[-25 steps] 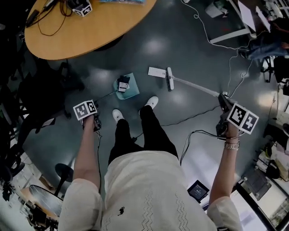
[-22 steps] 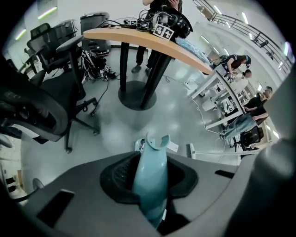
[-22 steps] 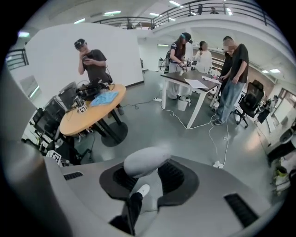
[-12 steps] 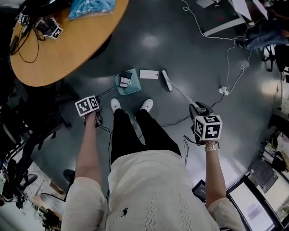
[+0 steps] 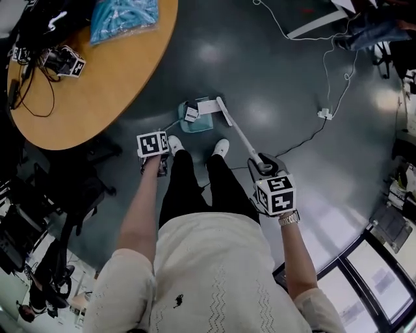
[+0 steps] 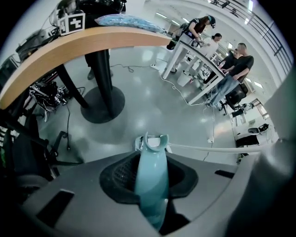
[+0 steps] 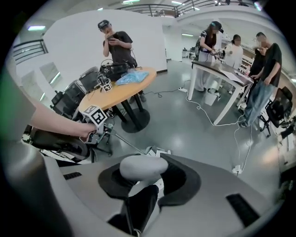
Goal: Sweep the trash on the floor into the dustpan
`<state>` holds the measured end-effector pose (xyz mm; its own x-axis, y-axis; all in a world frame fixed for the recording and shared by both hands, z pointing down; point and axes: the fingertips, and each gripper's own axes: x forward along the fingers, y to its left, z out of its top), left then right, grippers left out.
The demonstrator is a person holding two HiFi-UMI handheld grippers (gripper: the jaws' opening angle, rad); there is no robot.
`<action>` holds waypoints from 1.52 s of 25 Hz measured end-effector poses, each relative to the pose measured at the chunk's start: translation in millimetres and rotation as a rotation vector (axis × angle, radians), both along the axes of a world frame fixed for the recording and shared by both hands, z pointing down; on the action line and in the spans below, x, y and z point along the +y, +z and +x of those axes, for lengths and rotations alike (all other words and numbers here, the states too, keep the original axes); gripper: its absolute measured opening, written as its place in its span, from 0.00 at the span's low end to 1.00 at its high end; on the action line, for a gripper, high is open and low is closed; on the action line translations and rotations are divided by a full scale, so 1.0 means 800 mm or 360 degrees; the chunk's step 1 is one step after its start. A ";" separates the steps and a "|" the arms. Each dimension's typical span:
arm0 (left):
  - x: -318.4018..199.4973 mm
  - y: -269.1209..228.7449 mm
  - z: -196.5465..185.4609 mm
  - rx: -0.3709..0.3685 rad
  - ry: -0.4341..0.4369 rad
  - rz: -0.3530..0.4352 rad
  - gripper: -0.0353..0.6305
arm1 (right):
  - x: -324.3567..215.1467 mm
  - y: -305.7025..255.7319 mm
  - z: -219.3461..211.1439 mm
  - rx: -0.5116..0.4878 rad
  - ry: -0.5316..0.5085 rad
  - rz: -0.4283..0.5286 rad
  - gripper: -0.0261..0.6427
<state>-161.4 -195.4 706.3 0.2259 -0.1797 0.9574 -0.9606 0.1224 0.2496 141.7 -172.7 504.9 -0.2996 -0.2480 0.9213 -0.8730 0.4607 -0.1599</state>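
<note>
A teal dustpan [image 5: 195,122] lies on the dark floor just ahead of my shoes. A small black-and-white scrap [image 5: 190,114] rests in it. A white paper [image 5: 208,106] lies at its far edge, touching the broom head [image 5: 224,111]. My left gripper [image 5: 162,166] is shut on the dustpan's teal handle [image 6: 151,180], which runs up between its jaws. The white broom handle [image 5: 242,138] slants back to my right gripper [image 5: 262,166], which is shut on its rounded end [image 7: 141,167]. The broom handle [image 6: 208,149] also crosses the left gripper view.
A round wooden table [image 5: 97,71] with a blue bag [image 5: 123,16] and cables stands at the left. Dark chairs [image 5: 71,188] sit near it. A white cable and adapter [image 5: 325,114] trail over the floor at right. People stand at a white desk [image 7: 222,69].
The broom head has swept left across the floor and pushed the white paper to the dustpan. My right gripper has drawn in toward my body. The left gripper still holds the dustpan.
</note>
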 end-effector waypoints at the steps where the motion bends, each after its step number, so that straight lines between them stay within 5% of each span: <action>1: -0.003 0.001 0.001 0.0003 0.0031 -0.0007 0.20 | 0.003 0.000 -0.010 -0.0009 0.0026 -0.0018 0.23; 11: -0.004 0.010 0.031 -0.0086 0.0323 -0.0006 0.20 | 0.063 0.001 -0.062 -0.0033 0.0194 -0.0135 0.23; 19: 0.005 0.011 0.036 -0.0331 0.0710 0.0000 0.20 | 0.062 0.002 -0.048 -0.0030 0.0148 -0.0128 0.23; 32: 0.004 0.015 0.036 -0.0256 0.0667 0.0028 0.20 | 0.069 0.006 -0.041 -0.0032 0.0117 -0.0138 0.23; 38: -0.015 0.010 0.031 -0.0271 0.0537 0.0177 0.20 | 0.069 0.007 -0.039 -0.0039 0.0151 -0.0126 0.23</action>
<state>-136.9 -207.5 714.3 0.1295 -0.2271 0.9652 -0.9710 -0.2263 0.0770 110.5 -117.5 510.5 -0.3011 -0.2030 0.9317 -0.9075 0.3611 -0.2146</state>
